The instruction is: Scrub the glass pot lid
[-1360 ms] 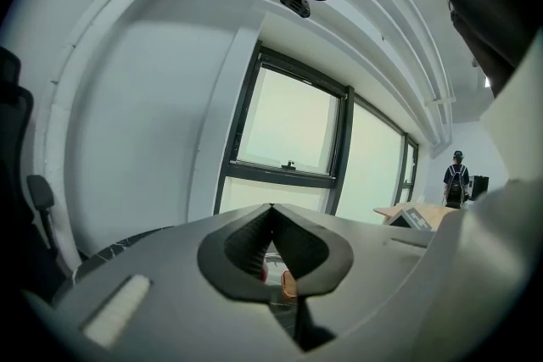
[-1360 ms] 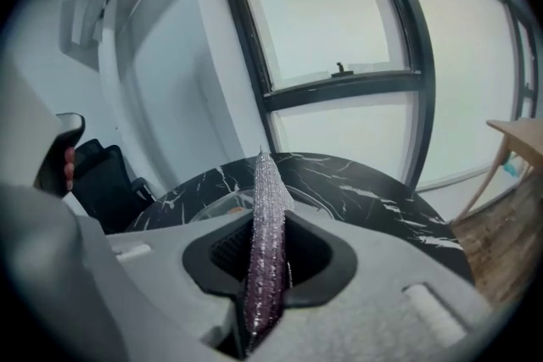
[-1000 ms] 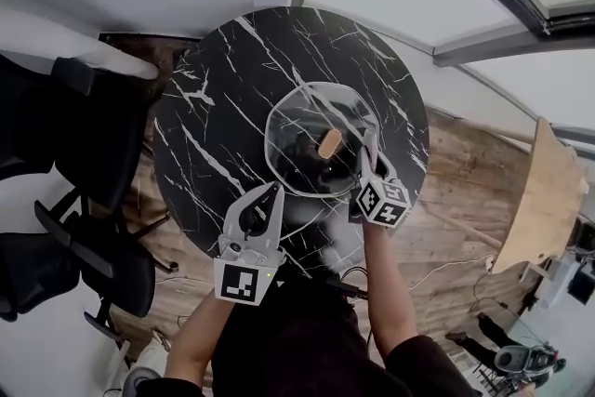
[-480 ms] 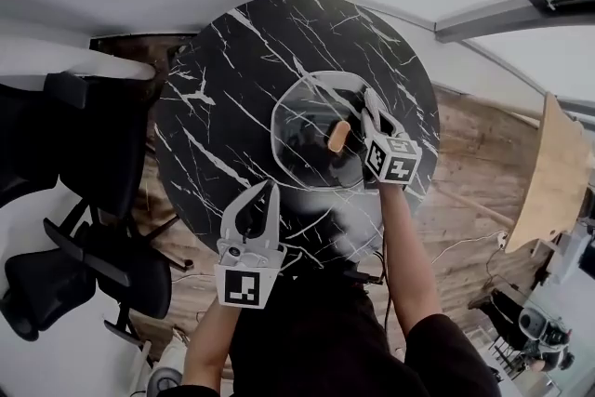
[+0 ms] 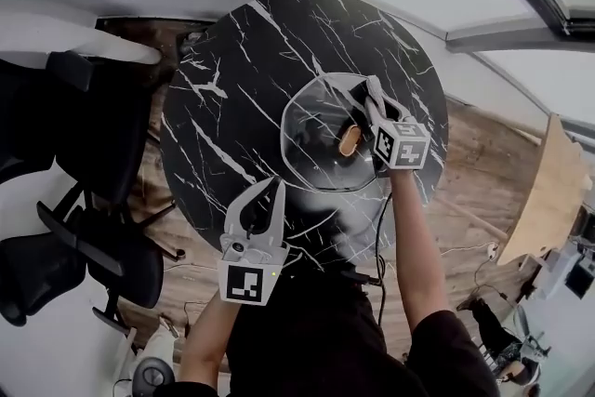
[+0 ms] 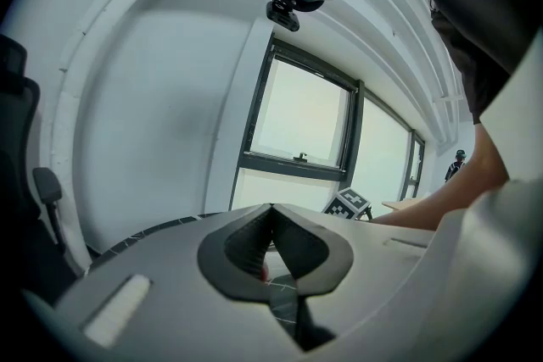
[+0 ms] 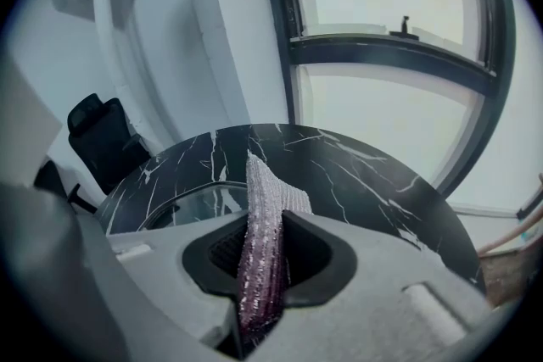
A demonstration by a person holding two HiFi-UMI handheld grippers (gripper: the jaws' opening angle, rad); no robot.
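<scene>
The glass pot lid (image 5: 316, 121) lies flat on the round black marble table (image 5: 242, 79), with its wooden knob (image 5: 350, 142) on top. My right gripper (image 5: 371, 92) reaches over the lid's right side, past the knob, shut on a purple-silver scrubbing cloth (image 7: 263, 225) that sticks up between its jaws. In the right gripper view the lid's rim (image 7: 191, 201) shows low on the left, behind the cloth. At the table's near edge, apart from the lid, my left gripper (image 5: 271, 191) hovers; its jaws meet at the tips (image 6: 271, 212) with nothing held.
Black office chairs (image 5: 84, 135) stand left of the table, one more lower left (image 5: 65, 265). A wooden tabletop (image 5: 558, 191) is at the far right. A cable (image 5: 381, 228) hangs along my right arm. Windows rise behind the table.
My right gripper has slid with the cloth across the lid, away from me, from the near right rim to beyond the knob. The left gripper has stayed at the near edge.
</scene>
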